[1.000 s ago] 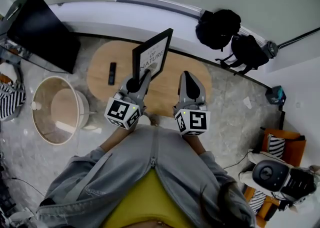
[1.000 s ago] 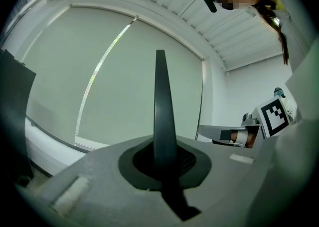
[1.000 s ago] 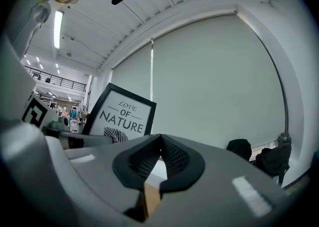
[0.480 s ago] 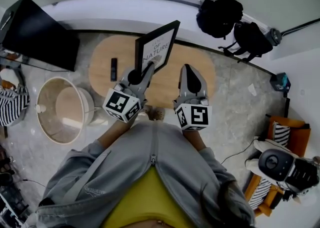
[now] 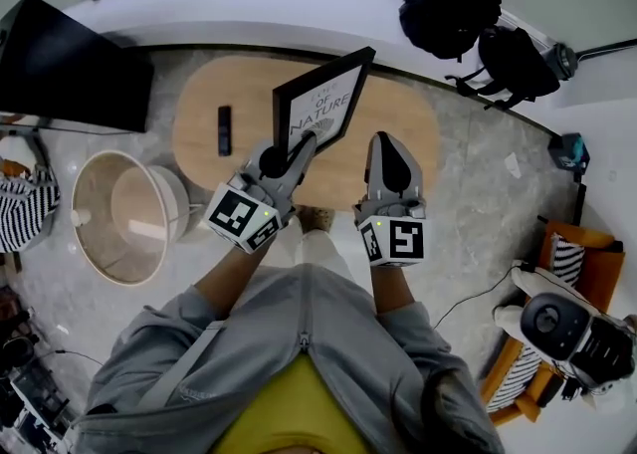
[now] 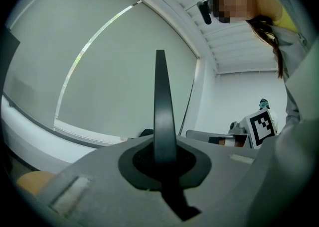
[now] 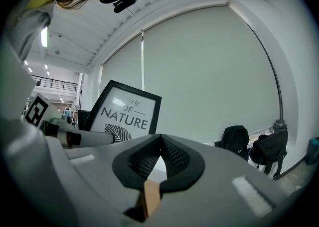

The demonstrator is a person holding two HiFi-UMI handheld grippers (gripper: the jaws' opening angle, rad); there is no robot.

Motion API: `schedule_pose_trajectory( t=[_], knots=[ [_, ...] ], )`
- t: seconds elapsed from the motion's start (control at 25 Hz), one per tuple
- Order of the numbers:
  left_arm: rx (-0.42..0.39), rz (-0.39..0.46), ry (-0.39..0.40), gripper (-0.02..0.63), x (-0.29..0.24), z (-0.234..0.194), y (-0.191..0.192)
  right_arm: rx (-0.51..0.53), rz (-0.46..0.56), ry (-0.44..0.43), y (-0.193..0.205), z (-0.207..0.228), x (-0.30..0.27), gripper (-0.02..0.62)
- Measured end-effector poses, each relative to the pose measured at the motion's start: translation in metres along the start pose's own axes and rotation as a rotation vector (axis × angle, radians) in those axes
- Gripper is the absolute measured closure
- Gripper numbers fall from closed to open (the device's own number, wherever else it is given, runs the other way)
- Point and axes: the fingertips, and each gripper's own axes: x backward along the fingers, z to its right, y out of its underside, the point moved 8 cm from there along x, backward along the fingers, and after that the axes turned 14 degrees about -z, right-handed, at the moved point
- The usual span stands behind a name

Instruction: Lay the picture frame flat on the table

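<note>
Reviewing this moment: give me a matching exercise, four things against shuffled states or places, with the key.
Things:
1. picture frame
2. remote
3. left gripper
4. right gripper

States or places:
A. shut, nothing between the jaws
B. lying flat on the wooden table
C. shut on the picture frame's black edge
D. tilted up, not lying flat

Pairs: 1-D, 2-B, 3-C, 4-A

The right end of the wooden table (image 5: 408, 112) lies bare beyond my right gripper (image 5: 384, 140), so there is room to pass there. On its left part a black remote (image 5: 224, 130) lies in the way, near the picture frame (image 5: 323, 109).
</note>
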Motion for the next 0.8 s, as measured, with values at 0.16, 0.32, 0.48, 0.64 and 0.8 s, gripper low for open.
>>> schedule_pose_trajectory(
  t=[0.16,0.32,0.48,0.64,0.8],
  knots=[
    [-0.007,-0.011,0.03,0.597,-0.007,-0.018,0.025,-0.001,-0.014,-0.025,0.026,-0.005,-0.016,0.601],
    [0.029,-0.002,0.054,0.597,-0.018,-0.033,0.051,-0.023,-0.026,-0.044,0.05,-0.001,-0.032,0.6],
    [0.053,0.009,0.075,0.597,-0.039,-0.054,0.073,-0.034,-0.042,-0.049,0.072,0.014,-0.057,0.6],
    [0.085,0.016,0.087,0.596,-0.045,-0.072,0.098,-0.018,-0.058,-0.074,0.093,0.017,-0.078,0.6],
    [0.122,-0.003,0.104,0.595,-0.053,-0.082,0.127,-0.028,-0.09,-0.085,0.118,0.02,-0.091,0.6]
  ],
)
